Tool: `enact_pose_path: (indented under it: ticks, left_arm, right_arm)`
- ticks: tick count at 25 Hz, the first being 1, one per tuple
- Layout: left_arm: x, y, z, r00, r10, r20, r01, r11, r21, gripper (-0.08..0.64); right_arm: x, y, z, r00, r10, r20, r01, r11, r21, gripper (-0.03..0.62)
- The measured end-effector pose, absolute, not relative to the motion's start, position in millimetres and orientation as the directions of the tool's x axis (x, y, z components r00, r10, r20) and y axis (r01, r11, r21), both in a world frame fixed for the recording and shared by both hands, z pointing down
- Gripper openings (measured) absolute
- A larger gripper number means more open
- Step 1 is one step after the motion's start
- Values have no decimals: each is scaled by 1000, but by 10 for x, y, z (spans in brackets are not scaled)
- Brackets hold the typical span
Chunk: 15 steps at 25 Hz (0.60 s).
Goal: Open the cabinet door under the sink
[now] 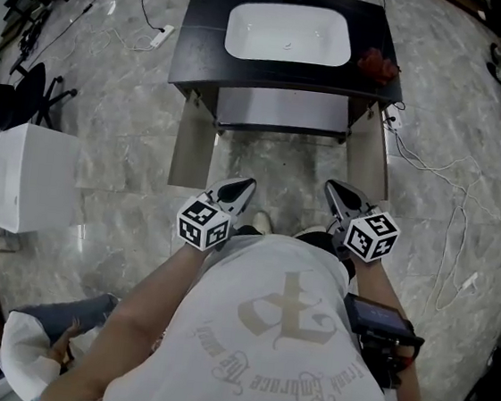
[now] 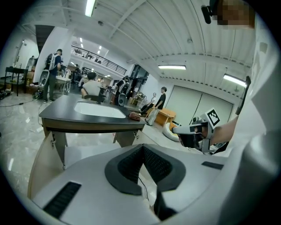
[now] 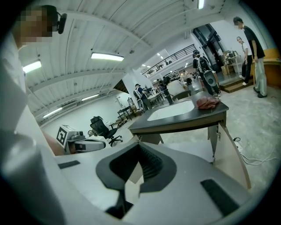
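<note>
left gripper (image 1: 245,186), right gripper (image 1: 334,189) — jaws closed, empty | cabinet doors (image 1: 192,146) wide open — edges well ahead

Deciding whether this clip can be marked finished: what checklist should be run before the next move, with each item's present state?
1. Left cabinet door swung open: ok.
2. Right cabinet door swung open: ok.
3. Left gripper shut, nothing between its jaws: ok.
4. Right gripper shut, nothing between its jaws: ok.
5. Both grippers apart from the doors, near the person's body: ok.
6. Red cloth lies on the countertop beside the sink, away from the doors: ok.
</note>
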<state>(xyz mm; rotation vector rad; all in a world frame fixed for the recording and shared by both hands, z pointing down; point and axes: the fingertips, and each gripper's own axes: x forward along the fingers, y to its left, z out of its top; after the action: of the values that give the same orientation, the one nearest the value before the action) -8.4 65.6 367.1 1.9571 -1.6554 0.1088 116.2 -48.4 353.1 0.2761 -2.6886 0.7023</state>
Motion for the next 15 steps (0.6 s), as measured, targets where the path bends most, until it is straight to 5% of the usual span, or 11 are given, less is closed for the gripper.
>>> enact_pose_path:
  ticks: [15]
  left_arm:
    - [-145, 562, 3663, 299, -868, 397, -919, -150, 365, 9]
  right_arm:
    - [1137, -433, 3494, -907, -173, 383, -335, 850, -407, 12]
